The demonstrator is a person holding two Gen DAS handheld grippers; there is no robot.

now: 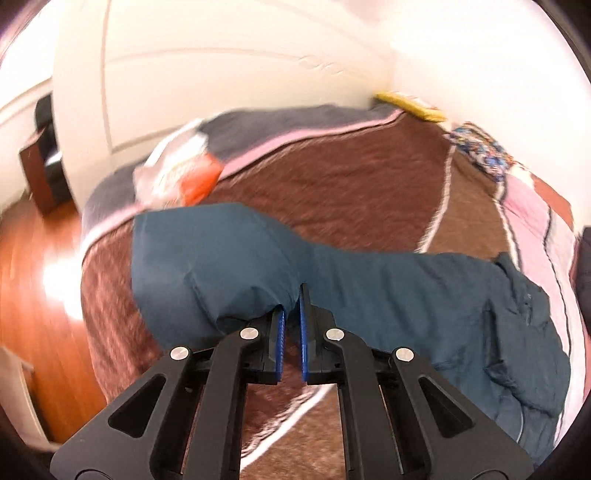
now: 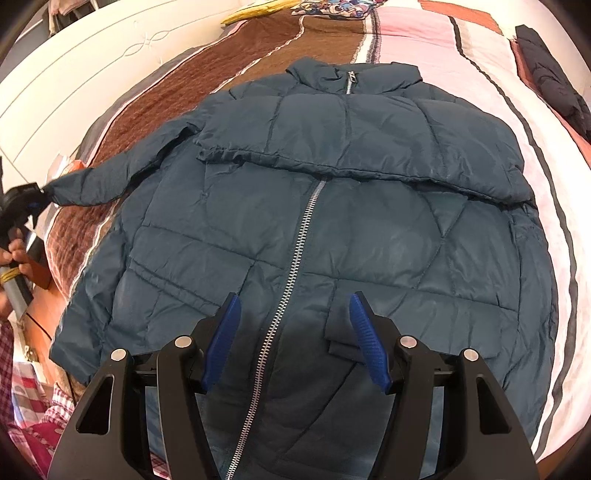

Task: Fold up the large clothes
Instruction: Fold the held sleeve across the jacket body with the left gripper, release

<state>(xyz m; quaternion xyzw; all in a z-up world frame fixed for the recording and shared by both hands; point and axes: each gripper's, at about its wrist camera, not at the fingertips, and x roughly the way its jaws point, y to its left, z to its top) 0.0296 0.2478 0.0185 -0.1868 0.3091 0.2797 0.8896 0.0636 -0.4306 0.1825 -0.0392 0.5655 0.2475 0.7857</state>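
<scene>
Lying face up on the bed, the teal puffer jacket serves as the landmark, its silver zipper closed down the front and its collar at the far end. Off the jacket's left edge, a person's hand grips the handle of the left tongs. Those tongs are clenched on the cuff of the jacket's sleeve, which stretches out sideways from the jacket's body across the brown part of the blanket; in the left wrist view the teal fabric bunches between the blue pads and the sleeve rises off the bed. That view is blurred. Beyond the sleeve there, a white and orange bag lies on the bed near the headboard, and wooden floor shows to the left of the bed.

Over the jacket's lower front, the right tongs hang released, their blue pads standing wide on either side of the zipper, with nothing between them but the jacket below. Just right of the zipper a small flap lies close to the right pad. Past the jacket's collar a yellow item and a patterned cloth rest on the bed. Well to the right of the jacket, a dark garment lies on the pink striped part of the blanket.
</scene>
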